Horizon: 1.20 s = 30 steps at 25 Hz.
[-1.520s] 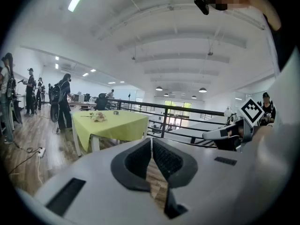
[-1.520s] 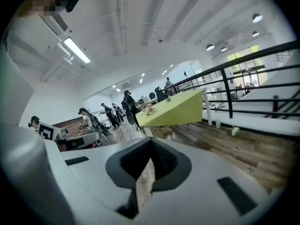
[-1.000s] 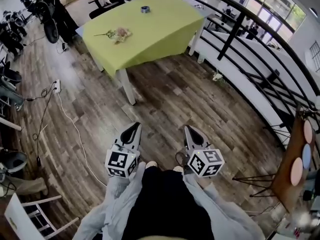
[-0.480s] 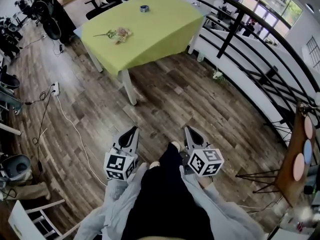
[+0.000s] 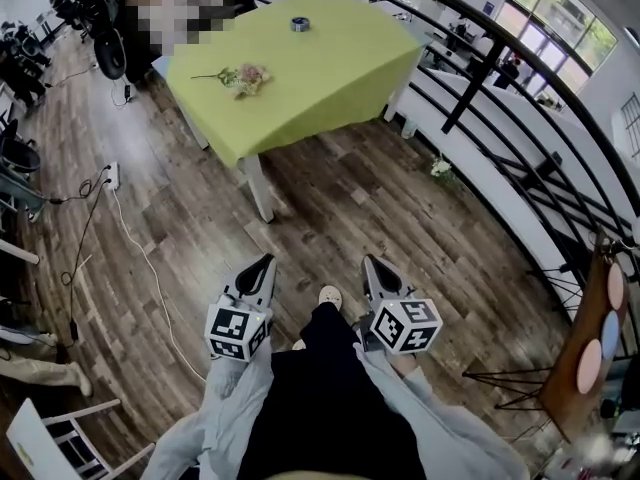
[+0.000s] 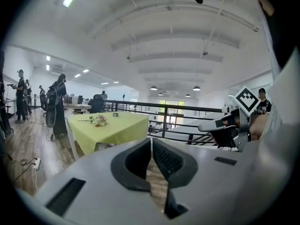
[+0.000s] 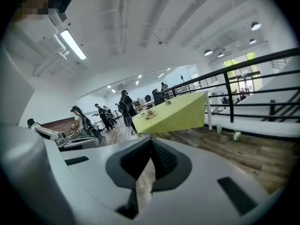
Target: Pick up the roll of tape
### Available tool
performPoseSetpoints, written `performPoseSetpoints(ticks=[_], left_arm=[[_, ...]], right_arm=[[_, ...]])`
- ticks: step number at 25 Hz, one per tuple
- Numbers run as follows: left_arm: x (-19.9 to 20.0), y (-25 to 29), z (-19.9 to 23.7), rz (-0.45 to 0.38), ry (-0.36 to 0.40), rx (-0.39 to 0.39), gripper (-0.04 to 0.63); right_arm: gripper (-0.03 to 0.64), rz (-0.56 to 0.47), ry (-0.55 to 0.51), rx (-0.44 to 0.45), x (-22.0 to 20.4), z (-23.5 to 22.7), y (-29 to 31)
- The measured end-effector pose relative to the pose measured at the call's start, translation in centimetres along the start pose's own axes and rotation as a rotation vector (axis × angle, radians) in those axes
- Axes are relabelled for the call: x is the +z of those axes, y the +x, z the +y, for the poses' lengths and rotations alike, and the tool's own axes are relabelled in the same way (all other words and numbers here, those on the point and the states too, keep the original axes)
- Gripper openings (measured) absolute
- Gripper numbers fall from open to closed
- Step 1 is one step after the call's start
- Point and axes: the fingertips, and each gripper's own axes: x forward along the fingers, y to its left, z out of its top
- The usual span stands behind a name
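Observation:
The roll of tape is a small dark ring near the far edge of the green-clothed table. It shows tiny in the left gripper view and the right gripper view. Both grippers are held side by side over the wooden floor, well short of the table and pointing towards it. My left gripper is shut with nothing in it, its jaws meeting. My right gripper is also shut and holds nothing.
A bunch of flowers lies on the table's near-left part. A black railing runs along the right. A white cable and power strip lie on the floor at left. Several people stand beyond the table. A white chair is at bottom left.
Both grippers have moved forward together towards the table, which now sits slightly lower in the head view. A shoe now shows between the grippers. Both stay shut.

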Motion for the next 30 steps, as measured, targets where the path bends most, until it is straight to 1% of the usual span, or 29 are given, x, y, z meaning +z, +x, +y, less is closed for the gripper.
performPoseSetpoints(ticks=[5, 12, 15, 18, 19, 24, 27, 30], left_arm=[[1.6, 4.4, 1.4, -0.014, -0.008, 0.019, 0.028], [3.0, 9.4, 3.5, -0.02, -0.021, 0.057, 0.028], [3.2, 11.0, 3.7, -0.014, -0.018, 0.062, 0.028], [3.0, 12.1, 3.7, -0.009, -0.022, 0.07, 0.028], [3.0, 12.5, 3.9, -0.008, -0.026, 0.074, 0.028], [2.6, 14.2, 4.6, -0.009, -0.024, 0.107, 0.028], [2.6, 15.0, 4.6, -0.026, -0.045, 0.13, 0.028], [2.3, 15.3, 3.6, -0.02, -0.06, 0.114, 0.028]], right_arm=[[0.008, 0.009, -0.009, 0.002, 2.7, -2.8, 3.3], [0.012, -0.016, -0.058, 0.021, 6.4, -5.4, 7.6], [0.128, -0.02, -0.041, 0.039, 7.5, -6.4, 8.7], [0.186, -0.026, -0.035, 0.048, 8.2, -7.3, 9.5], [0.195, -0.024, -0.036, 0.051, 8.3, -7.6, 9.9], [0.198, -0.006, -0.042, 0.066, 8.3, -9.1, 11.0], [0.198, 0.002, -0.045, 0.07, 8.2, -10.1, 11.3], [0.199, 0.011, -0.031, 0.058, 7.9, -11.0, 11.4]])
